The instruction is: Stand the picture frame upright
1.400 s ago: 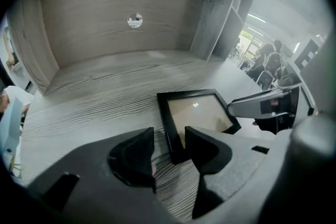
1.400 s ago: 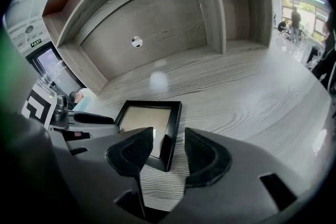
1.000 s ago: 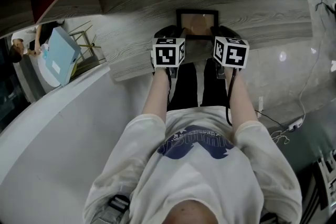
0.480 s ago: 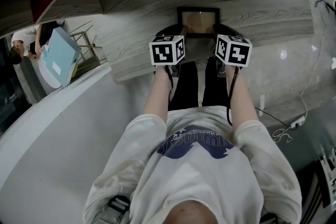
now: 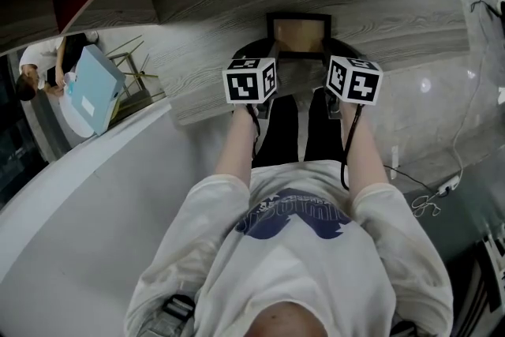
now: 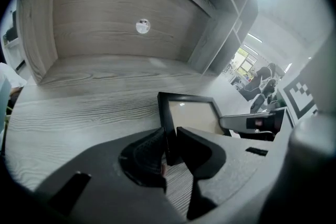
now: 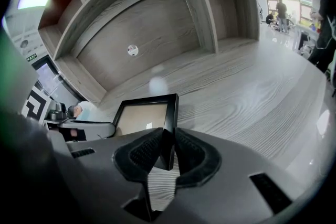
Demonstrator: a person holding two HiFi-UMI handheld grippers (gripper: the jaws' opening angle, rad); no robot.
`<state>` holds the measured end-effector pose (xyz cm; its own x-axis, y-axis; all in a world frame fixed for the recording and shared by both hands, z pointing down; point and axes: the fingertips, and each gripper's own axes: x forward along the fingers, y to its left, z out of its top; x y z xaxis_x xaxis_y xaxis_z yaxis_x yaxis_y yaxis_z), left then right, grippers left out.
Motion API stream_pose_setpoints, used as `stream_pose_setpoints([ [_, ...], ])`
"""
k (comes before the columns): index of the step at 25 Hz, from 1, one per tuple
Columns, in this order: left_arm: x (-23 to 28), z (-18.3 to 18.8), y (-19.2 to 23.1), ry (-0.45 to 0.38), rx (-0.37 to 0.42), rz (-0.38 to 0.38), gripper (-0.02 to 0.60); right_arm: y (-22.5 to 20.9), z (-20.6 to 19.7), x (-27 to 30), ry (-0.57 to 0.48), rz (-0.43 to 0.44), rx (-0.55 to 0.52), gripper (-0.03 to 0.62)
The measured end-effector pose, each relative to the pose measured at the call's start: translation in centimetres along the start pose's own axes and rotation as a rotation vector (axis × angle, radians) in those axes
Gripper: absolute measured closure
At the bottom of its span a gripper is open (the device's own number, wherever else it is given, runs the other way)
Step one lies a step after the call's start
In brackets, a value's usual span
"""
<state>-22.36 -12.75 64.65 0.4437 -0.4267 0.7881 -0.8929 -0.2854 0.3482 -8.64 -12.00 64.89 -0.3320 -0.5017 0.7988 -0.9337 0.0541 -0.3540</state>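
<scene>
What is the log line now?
left gripper: just closed on picture frame left side; right gripper: just closed on its right side

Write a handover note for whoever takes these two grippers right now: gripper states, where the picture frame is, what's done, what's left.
Left gripper: jaws have just been closing and now clamp the picture frame by its left side bar.
Right gripper: jaws have just been closing and now clamp the right side bar.
Frame: face up, flat or nearly so, on the wooden shelf.
Done: both grips taken.
Left: tip the frame up until it stands, then release.
</scene>
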Motion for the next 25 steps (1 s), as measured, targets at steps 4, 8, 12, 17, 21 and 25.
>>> stream_pose_setpoints([
  [4, -1.1, 1.9, -0.7, -0.036, 0.03, -0.013, 0.502, 0.5, 1.7, -1.4, -0.048, 0.004, -0.001, 0.528],
  [8, -2.3, 4.0, -1.6, -0.072, 0.065, -0.035, 0.502, 1.0, 3.6, -3.1, -0.101, -0.005, -0.003, 0.528],
  [12, -4.0, 6.1, -2.6, -0.108, 0.106, -0.057, 0.502, 1.6, 5.3, -5.2, -0.154, -0.015, -0.002, 0.528],
  [17, -5.6, 8.8, -3.7, -0.163, 0.163, -0.091, 0.502, 2.3, 7.6, -7.5, -0.233, -0.033, -0.003, 0.528],
  [21, -6.7, 10.6, -4.5, -0.201, 0.204, -0.118, 0.502, 2.7, 9.0, -9.0, -0.282, -0.046, -0.006, 0.528],
  [25, -7.6, 12.0, -5.6, -0.235, 0.249, -0.138, 0.502, 2.7, 10.1, -10.5, -0.323, -0.065, -0.007, 0.528],
])
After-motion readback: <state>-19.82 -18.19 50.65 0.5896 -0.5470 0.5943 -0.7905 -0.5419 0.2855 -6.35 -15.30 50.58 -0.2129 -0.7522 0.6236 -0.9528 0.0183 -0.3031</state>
